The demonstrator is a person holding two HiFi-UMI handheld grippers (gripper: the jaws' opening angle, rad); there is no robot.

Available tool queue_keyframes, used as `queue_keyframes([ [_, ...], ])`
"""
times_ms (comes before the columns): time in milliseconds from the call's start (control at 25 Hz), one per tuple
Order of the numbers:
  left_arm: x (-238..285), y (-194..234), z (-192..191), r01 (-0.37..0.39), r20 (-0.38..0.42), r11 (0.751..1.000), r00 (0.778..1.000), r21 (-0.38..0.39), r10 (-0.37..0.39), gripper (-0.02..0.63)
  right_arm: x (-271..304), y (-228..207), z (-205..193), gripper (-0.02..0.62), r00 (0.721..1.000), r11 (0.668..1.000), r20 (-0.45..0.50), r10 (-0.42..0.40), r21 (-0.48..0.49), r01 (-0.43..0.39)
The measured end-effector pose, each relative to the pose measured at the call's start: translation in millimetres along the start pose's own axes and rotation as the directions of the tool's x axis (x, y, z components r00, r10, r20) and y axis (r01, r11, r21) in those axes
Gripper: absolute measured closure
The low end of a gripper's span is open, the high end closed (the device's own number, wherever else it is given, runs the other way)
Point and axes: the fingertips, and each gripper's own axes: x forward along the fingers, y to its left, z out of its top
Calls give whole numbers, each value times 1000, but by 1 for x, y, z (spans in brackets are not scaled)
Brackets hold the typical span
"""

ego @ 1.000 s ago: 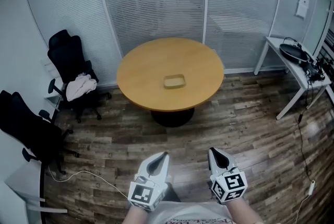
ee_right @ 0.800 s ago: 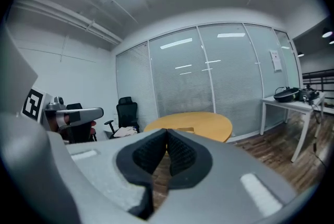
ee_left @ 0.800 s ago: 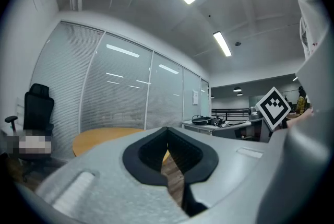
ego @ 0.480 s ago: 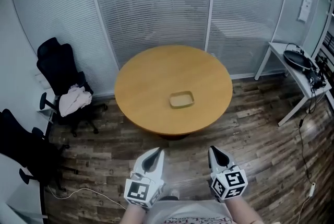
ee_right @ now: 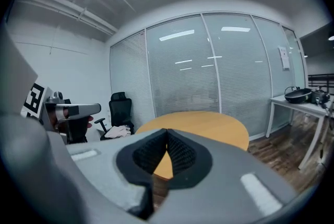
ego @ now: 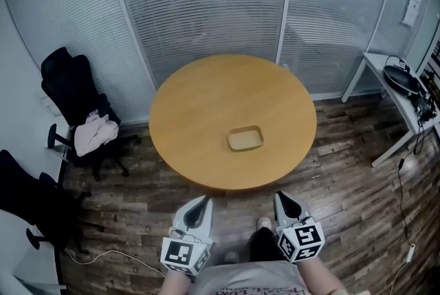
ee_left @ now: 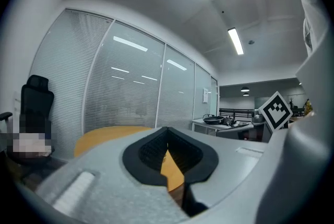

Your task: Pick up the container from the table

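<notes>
Visibility limits: in the head view the container [ego: 245, 139] shows only as a shallow, pale, rectangular tray with rounded corners; whether it holds anything cannot be made out. Neither gripper view shows it. In both, the gripper's grey body fills the lower half of the view, and the round wooden table [ego: 199, 104] appears only as an orange strip above that body and as a sliver through the opening behind the jaw tips. The table's base is hidden under its top. The person's forearms are cut off at the bottom edge of the head view.

Container position: flat on the table, on the near half, slightly right of centre, apart from the rim.

Left gripper [ego: 203, 200]: jaws together at the tips, gripping nothing. It is held in the air over the wood floor [ego: 344, 170], short of the table's near edge.

Right gripper [ego: 279, 197]: jaws likewise closed tip to tip and empty. It sits beside the left gripper, apart from it, also short of the table.

Surroundings: a glass partition with blinds [ego: 206, 5] stands behind the table. A black office chair [ego: 65, 77] at left carries a pale cloth [ego: 93, 133]. A white desk [ego: 385, 73] at right is partly cut off; the dark items on it are too small to identify
</notes>
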Motion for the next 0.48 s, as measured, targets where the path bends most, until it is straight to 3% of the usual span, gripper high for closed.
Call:
queue_keyframes([
  [480,153,28,13,-130,7,991,991,9,130,600,143,-98,60,592,986,985,-7,167,-37,-167],
])
